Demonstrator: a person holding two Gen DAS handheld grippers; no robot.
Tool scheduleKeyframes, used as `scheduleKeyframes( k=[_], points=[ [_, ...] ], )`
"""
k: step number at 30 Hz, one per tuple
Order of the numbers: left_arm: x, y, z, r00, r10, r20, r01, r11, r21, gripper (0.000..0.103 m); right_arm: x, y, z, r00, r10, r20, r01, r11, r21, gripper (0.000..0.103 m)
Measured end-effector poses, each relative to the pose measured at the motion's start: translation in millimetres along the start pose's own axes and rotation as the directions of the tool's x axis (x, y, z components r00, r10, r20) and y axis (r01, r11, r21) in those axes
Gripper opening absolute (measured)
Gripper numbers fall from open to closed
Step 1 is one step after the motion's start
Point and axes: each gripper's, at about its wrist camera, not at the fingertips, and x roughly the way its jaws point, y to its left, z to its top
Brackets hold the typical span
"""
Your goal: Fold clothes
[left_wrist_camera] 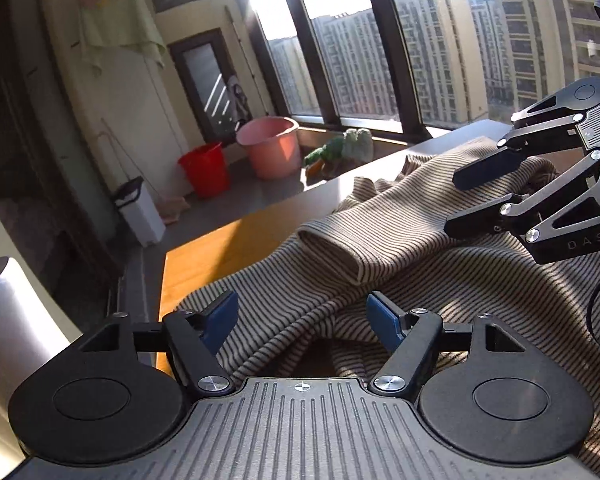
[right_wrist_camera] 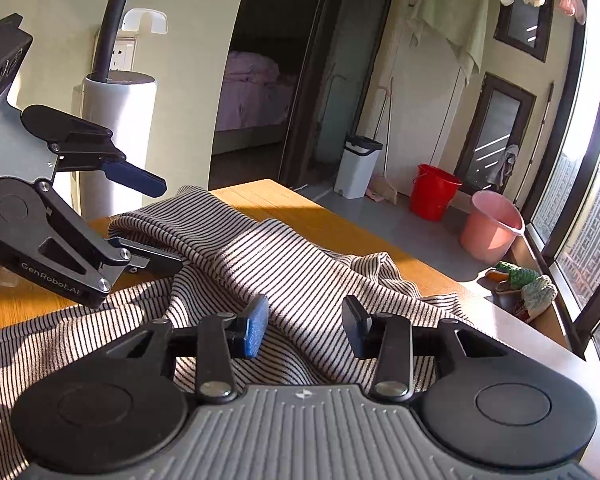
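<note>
Two tools of mine, left tool (left_wrist_camera: pixel 302 320) and right tool (right_wrist_camera: pixel 306 326), both spread and pinching nothing, hover over the rumpled striped garment (left_wrist_camera: pixel 400 236) on the tabletop (right_wrist_camera: pixel 324 216), poised to seize edges for folding.

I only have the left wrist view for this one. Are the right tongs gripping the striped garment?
Observer: No. The right wrist view shows the right tongs open, with the striped garment lying loose below the pads.
Operator: How do the left tongs look from there?
Observer: The left tongs are open too. Their lower finger is at the edge of a raised fold.
Operator: Anything in the room I'm missing?
Observer: An open doorway with pink bedding beyond.
</note>
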Motion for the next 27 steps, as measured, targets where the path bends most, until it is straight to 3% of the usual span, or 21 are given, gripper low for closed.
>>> scheduleKeyframes(
  k=[3, 5, 6, 8, 10, 14, 16, 19, 21, 23, 27],
  points=[
    [-3.9, 1.1, -2.4, 1.0, -0.014, 0.013, 0.014, 1.0, 0.001, 0.078, 29.3, 16.2, 7.5, 0.999, 0.01, -0.036, -0.013, 0.996, -0.087, 0.053],
    [-6.4, 3.8, -2.7, 0.999, -0.024, 0.023, 0.024, 1.0, -0.009, 0.083, 42.1, 20.1, 4.9, 0.999, 0.008, -0.053, -0.013, 0.995, -0.101, 0.048],
    [-7.4, 4.7, -2.1, 0.999, -0.024, 0.029, 0.024, 1.0, -0.01, 0.083, 46.1, 17.6, 3.5, 0.998, 0.007, -0.06, -0.011, 0.997, -0.076, 0.029],
    [-7.6, 5.2, -0.1, 0.999, -0.023, 0.038, 0.023, 1.0, -0.004, 0.084, 44.3, 3.1, 2.3, 0.999, 0.006, -0.053, -0.005, 0.999, 0.032, 0.008],
    [-4.6, 2.0, 3.7, 0.999, -0.022, 0.04, 0.021, 1.0, 0.017, 0.083, 30.0, -27.1, 1.1, 1.0, 0.0, -0.011, 0.003, 0.975, 0.221, 0.007],
    [13.3, -15.7, 11.5, 0.999, -0.038, 0.034, 0.034, 0.994, 0.101, 0.081, -11.2, -88.1, -14.8, 0.994, 0.027, 0.104, -0.08, 0.833, 0.547, 0.007],
    [27.4, -27.9, 14.8, 0.999, -0.046, 0.019, 0.043, 0.987, 0.158, 0.077, -28.3, -100.3, -24.8, 0.993, -0.009, 0.114, -0.06, 0.808, 0.586, 0.007],
    [57.0, -47.3, 14.7, 0.999, -0.028, -0.016, 0.032, 0.964, 0.264, 0.072, -41.6, -102.4, -35.2, 0.994, -0.031, 0.1, -0.034, 0.81, 0.585, 0.007],
    [67.0, -48.3, 15.8, 1.0, -0.008, -0.002, 0.009, 0.963, 0.269, 0.071, -47.7, -102.0, -40.5, 0.995, -0.037, 0.093, -0.024, 0.812, 0.583, 0.007],
    [72.7, -40.0, 19.9, 1.0, -0.004, -0.017, 0.008, 0.973, 0.23, 0.046, -50.3, -103.9, -42.6, 0.994, -0.034, 0.101, -0.033, 0.798, 0.602, 0.007],
    [64.1, -15.4, 20.4, 1.0, 0.014, 0.008, -0.015, 0.991, 0.136, 0.019, -43.8, -108.7, -33.2, 0.991, -0.014, 0.132, -0.076, 0.756, 0.651, 0.007]
  ],
)
